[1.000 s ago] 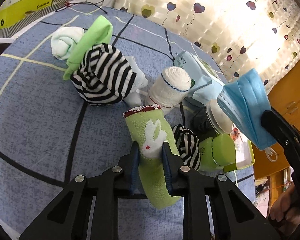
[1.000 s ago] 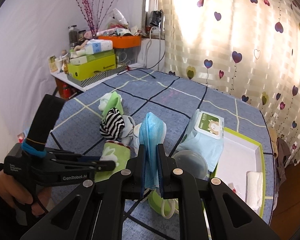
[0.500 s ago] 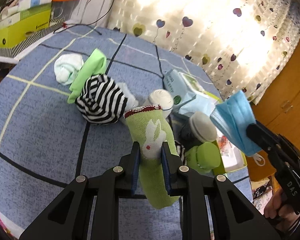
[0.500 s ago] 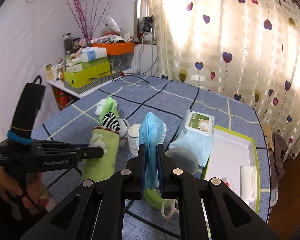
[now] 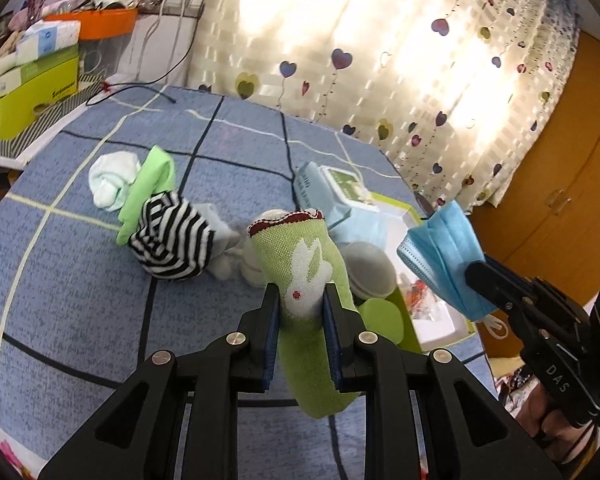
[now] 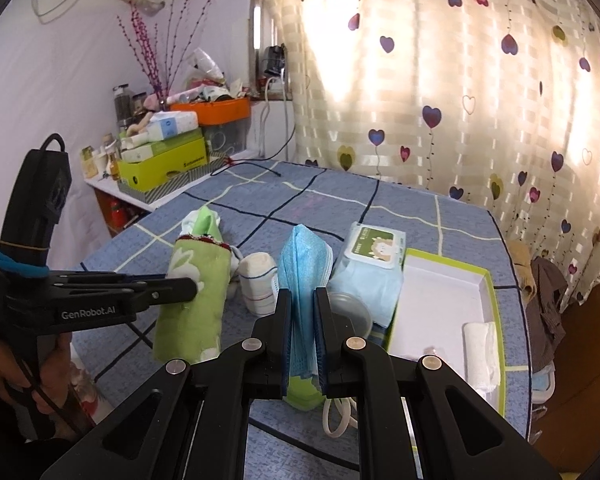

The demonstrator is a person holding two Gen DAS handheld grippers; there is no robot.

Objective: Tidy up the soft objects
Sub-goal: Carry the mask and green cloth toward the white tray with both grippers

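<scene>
My left gripper point(image 5: 300, 296) is shut on a green sock with a white rabbit point(image 5: 300, 272) and holds it upright above the blue checked table point(image 5: 80, 280); the sock also shows in the right wrist view point(image 6: 196, 296). My right gripper point(image 6: 302, 296) is shut on a folded blue face mask point(image 6: 304, 264), held above the table; the mask shows in the left wrist view point(image 5: 444, 264) at right. A black-and-white striped sock ball point(image 5: 172, 240), a bright green sock point(image 5: 148, 184), a pale rolled sock point(image 5: 108, 178) and a white rolled sock point(image 6: 258, 280) lie on the table.
A green-rimmed white box point(image 6: 488, 292) with a white folded cloth point(image 6: 480, 348) sits at the table's right. A wet-wipes pack point(image 6: 374, 256), a grey round lid point(image 5: 370, 272) and a green lid point(image 5: 382, 320) lie beside it. A cluttered shelf point(image 6: 164, 160) stands far left.
Both grippers have risen and pulled back from the table with their loads. The sock pile and the box now look farther away and lower in both views.
</scene>
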